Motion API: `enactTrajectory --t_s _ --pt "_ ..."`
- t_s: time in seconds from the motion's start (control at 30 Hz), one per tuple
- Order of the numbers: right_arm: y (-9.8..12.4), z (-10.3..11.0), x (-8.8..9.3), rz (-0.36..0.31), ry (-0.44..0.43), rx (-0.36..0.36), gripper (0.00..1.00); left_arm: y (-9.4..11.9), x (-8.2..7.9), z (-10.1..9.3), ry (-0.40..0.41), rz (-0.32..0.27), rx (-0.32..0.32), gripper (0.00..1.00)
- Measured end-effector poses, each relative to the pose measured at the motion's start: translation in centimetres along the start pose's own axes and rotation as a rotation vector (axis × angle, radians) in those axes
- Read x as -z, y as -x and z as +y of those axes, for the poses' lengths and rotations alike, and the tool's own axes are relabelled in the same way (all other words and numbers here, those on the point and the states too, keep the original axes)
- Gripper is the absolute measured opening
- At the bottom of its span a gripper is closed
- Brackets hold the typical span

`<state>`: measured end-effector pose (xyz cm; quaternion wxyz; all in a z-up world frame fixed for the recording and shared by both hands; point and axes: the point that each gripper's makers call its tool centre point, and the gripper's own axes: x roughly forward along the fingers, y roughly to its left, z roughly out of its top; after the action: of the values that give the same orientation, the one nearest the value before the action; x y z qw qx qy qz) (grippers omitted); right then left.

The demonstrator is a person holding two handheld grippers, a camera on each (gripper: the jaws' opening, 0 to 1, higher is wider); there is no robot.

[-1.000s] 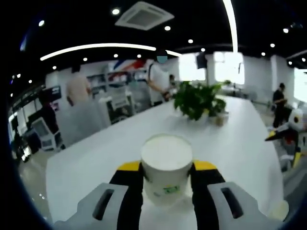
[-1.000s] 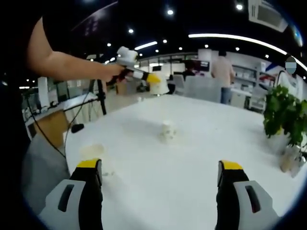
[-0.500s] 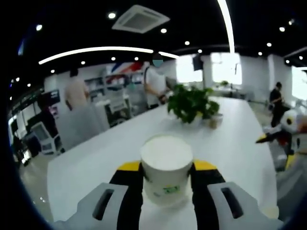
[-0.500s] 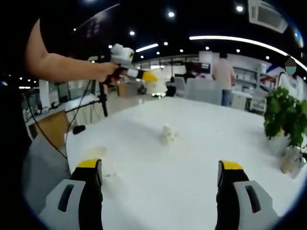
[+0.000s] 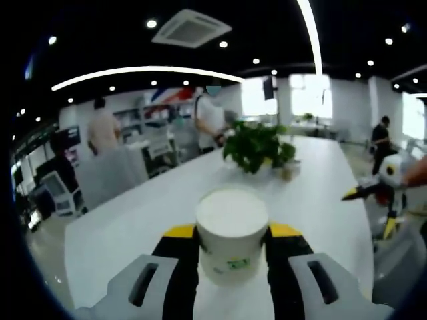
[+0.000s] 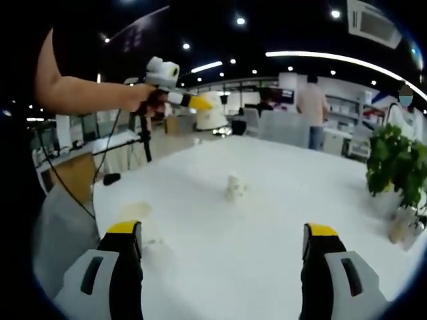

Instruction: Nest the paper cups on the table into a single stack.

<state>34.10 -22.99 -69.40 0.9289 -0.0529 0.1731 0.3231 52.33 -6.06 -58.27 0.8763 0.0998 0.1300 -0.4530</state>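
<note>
Left hand-held gripper [image 5: 231, 233] clamps a paper cup [image 5: 232, 233], base hidden; right hand-held gripper [image 6: 223, 233] gapes.

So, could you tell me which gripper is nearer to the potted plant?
Hard to call. The potted plant sits well beyond the cup-holding left gripper, and off beside the open right gripper.

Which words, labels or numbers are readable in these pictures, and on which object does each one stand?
Paper cup held in the left gripper: a small green mark low on its side, too blurred to read.
Back wall: red and blue shapes, no letters legible.
Nothing else carries readable text.
</note>
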Motion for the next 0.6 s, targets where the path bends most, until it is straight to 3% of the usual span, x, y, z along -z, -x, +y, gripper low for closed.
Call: enactTrajectory --t_s 0.6 --pt "0.4 0.3 -0.8 -0.023 0.022 -0.01 0.99 2.1 0.4 -2.9 -0.02 -0.003 0.005 0.36"
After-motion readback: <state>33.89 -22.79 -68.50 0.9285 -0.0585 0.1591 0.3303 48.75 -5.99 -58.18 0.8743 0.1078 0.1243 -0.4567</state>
